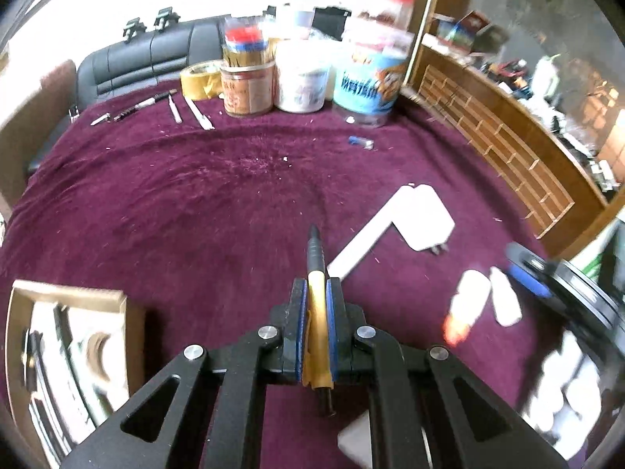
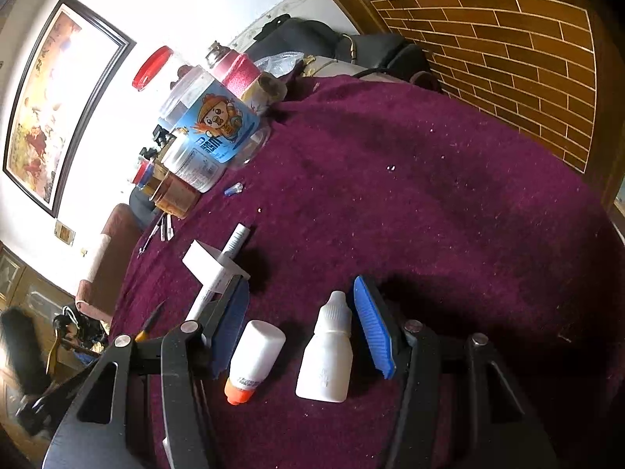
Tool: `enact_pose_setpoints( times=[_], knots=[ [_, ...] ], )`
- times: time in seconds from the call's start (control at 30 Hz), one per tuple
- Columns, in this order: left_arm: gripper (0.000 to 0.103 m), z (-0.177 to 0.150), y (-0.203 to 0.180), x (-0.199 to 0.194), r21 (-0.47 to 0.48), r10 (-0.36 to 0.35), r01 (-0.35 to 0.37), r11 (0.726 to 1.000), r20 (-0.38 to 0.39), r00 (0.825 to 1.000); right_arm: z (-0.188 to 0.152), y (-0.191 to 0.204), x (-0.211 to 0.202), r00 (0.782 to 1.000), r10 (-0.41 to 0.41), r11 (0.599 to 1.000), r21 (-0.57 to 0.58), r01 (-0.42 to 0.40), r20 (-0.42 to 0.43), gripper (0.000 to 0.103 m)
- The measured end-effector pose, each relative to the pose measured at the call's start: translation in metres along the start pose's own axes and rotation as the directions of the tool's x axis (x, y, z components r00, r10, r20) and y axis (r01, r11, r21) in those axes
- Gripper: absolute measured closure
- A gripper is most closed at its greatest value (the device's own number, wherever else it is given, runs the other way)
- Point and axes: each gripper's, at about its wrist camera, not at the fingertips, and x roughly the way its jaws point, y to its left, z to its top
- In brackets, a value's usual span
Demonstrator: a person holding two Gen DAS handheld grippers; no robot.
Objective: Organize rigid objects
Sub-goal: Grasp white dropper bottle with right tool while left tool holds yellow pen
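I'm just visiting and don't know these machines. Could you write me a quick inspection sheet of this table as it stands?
Surface: maroon cloth, speckled with crumbs.
Job's things: yellow pen; white dropper bottle and orange-tipped bottle lying side by side; white charger plug; white tube; cardboard box at near left.
Clutter: jars, tape roll, small tools along the far edge.
Grippers: left gripper shut on the pen; right gripper open, jaws either side of both bottles.
Cables: nothing seen.
Surroundings: black sofa, wooden cabinet, framed picture.
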Motion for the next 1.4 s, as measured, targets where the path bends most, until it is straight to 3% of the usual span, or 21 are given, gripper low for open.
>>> enact_pose_setpoints(
  times=[0.23,0.33,0.4,0.5,0.67,0.8,1.0,1.1,1.17,1.2,1.4],
  knots=[
    [0.096,-0.049,0.026,-0.072,-0.089,-0.092,0.101,0.991,0.1,0.991,-0.001,0.003,0.0,1.0,-0.006,0.999,-0.032,0.006,0.006,0.048],
    [0.096,-0.068,0.042,-0.084,-0.124,-0.089,0.105,0.987,0.131,0.987,-0.004,0.013,0.002,1.0,0.006,0.997,-0.081,-0.007,-0.015,0.048],
    [0.096,-0.077,0.048,-0.084,-0.13,-0.045,0.062,0.99,0.13,0.99,-0.011,0.024,0.001,0.999,0.009,0.995,-0.101,-0.014,-0.046,0.048],
    [0.096,-0.089,0.056,-0.079,-0.155,-0.067,0.083,0.984,0.106,0.992,-0.021,0.039,-0.005,0.997,-0.002,0.99,-0.138,-0.008,-0.076,0.048],
    [0.096,-0.105,0.075,-0.094,-0.183,-0.129,0.154,0.971,0.142,0.981,-0.03,0.05,-0.021,0.992,-0.107,0.975,-0.203,0.092,-0.063,0.048],
    [0.096,-0.118,0.089,-0.112,-0.187,-0.145,0.178,0.966,0.177,0.974,-0.03,0.043,-0.021,0.97,-0.236,0.95,-0.224,0.219,-0.052,0.048],
    [0.096,-0.137,0.117,-0.132,-0.218,-0.132,0.176,0.96,0.204,0.97,-0.026,0.058,0.001,0.931,-0.36,0.894,-0.304,0.329,-0.051,0.049],
    [0.096,-0.146,0.133,-0.141,-0.239,-0.099,0.152,0.959,0.219,0.971,-0.027,0.063,0.017,0.901,-0.429,0.859,-0.335,0.386,-0.061,0.059],
    [0.096,-0.152,0.142,-0.147,-0.254,-0.078,0.136,0.957,0.225,0.971,-0.029,0.061,0.022,0.891,-0.448,0.853,-0.336,0.4,-0.075,0.075],
    [0.096,-0.158,0.149,-0.151,-0.265,-0.065,0.126,0.956,0.227,0.972,-0.03,0.06,0.024,0.887,-0.452,0.853,-0.332,0.402,-0.089,0.076],
    [0.096,-0.18,0.181,-0.156,-0.325,-0.017,0.091,0.941,0.223,0.975,-0.039,0.052,0.004,0.904,-0.416,0.879,-0.298,0.373,-0.096,0.079]
  ],
)
